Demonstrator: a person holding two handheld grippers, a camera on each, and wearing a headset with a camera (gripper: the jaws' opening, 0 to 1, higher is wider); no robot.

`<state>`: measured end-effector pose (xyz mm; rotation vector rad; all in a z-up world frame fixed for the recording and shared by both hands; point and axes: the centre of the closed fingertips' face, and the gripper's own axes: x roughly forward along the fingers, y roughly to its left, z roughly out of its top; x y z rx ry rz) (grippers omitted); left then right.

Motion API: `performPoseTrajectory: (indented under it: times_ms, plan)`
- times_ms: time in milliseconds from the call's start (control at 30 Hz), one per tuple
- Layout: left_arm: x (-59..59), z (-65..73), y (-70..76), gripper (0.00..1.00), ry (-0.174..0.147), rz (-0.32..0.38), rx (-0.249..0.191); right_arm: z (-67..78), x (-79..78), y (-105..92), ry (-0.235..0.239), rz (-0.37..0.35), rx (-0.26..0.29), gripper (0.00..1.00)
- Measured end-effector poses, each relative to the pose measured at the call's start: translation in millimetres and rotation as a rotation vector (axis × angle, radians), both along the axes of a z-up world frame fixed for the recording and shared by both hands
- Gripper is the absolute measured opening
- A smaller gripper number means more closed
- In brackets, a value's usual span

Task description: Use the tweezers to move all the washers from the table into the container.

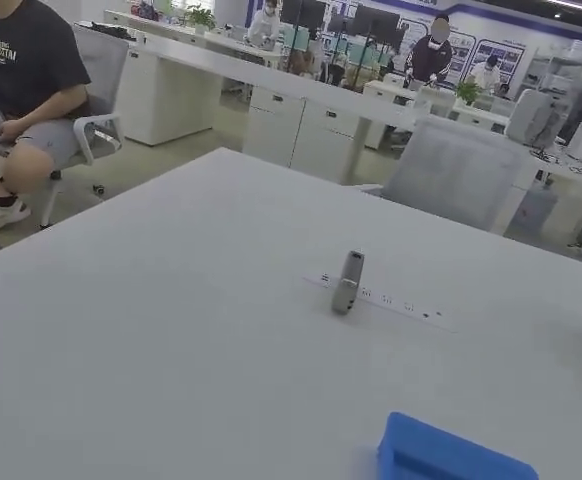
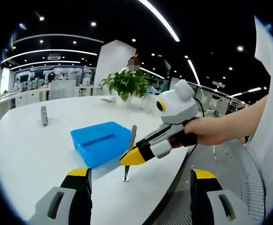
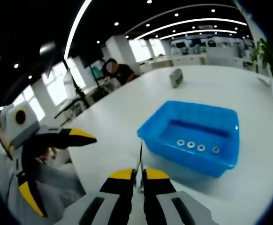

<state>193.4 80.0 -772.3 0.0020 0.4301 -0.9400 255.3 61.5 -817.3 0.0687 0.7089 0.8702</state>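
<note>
Got tweezers [image 3: 140, 152] pinched in right claw [image 3: 138, 174] at 8 o'clock of the container [image 3: 193, 165], four washers [image 3: 191, 144] inside, left claw [image 2: 141, 173] released.

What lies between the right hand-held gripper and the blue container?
In the right gripper view, the tweezers, clamped in the right hand-held gripper, reach toward the near corner of the blue container.

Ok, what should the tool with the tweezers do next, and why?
Probably lift a little and swing over the container. The right tool is shut on the tweezers, whose tip rests on the table beside the container, with a small round thing, maybe a washer, at it. Four washers already lie inside.
</note>
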Motion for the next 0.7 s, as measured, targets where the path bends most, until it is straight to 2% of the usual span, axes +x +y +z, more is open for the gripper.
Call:
performPoseTrajectory:
  times_ms: [133, 167, 200, 233, 300, 400, 467, 567, 700]
  plan:
    - [-0.3, -0.7, -0.1, 0.88, 0.001, -0.003, 0.004, -1.0, -1.8, 0.5, -0.021, 0.022, -0.026, 0.04]
    - [-0.4, -1.0, -0.2, 0.88, 0.002, -0.003, 0.005, -2.5, -5.7, 3.2, -0.023, 0.053, -0.033, 0.04]
    - [-0.4, -1.2, -0.2, 0.88, 0.002, -0.004, 0.006, -4.8, -9.1, 3.5, -0.036, 0.089, -0.064, 0.04]
    - [-0.8, -1.7, -0.5, 0.88, 0.003, -0.007, 0.009, -2.0, -8.7, 5.4, -0.095, 0.120, -0.092, 0.04]
    - [-1.1, -2.2, -0.9, 0.88, 0.001, -0.010, 0.014, -2.0, -12.1, 7.8, -0.139, 0.175, -0.146, 0.04]
    - [-1.6, -2.7, -1.2, 0.88, 0.003, -0.013, 0.017, -2.2, -20.8, 17.6, -0.232, 0.299, -0.226, 0.04]
    - [-1.7, -2.6, -1.3, 0.88, 0.002, -0.014, 0.017, -2.2, -24.5, 21.7, -0.279, 0.352, -0.260, 0.04]
    - [-1.5, -2.7, -1.0, 0.87, 0.000, -0.014, 0.020, -3.6, -28.0, 21.3, -0.310, 0.367, -0.278, 0.04]
    - [-0.4, -1.4, 0.2, 0.87, -0.007, -0.005, 0.017, -4.2, -27.4, 17.0, -0.329, 0.378, -0.287, 0.03]
